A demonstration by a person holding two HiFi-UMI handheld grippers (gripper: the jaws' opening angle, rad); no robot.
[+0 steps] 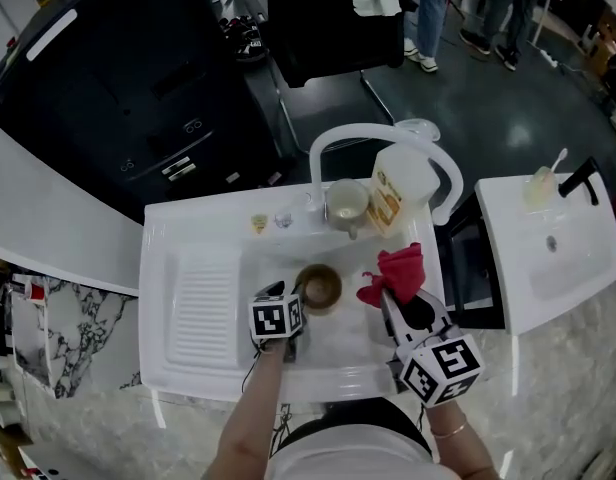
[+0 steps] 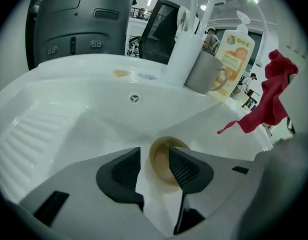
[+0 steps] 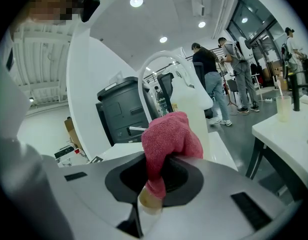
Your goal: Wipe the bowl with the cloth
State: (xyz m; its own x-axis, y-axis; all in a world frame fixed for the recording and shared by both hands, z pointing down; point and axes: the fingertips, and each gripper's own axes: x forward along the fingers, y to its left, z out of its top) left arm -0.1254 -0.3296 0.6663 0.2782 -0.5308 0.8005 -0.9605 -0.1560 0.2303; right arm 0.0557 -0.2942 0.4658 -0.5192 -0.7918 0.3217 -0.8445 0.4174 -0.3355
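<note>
Down in the sink sits the bowl, upright with its mouth up (round, so no long axis). Bare white basin lies all round it, and the ribbed drainboard lies to its left. Left gripper hangs over the bowl with jaws spread and the near rim showing between them; a pad may graze the rim, but I cannot tell. Right gripper is pinching the red cloth in the air just right of the bowl, and the cloth's long axis droops downward. On the back ledge stand a mug and a bottle, whose orange label is too blurred to read.
</note>
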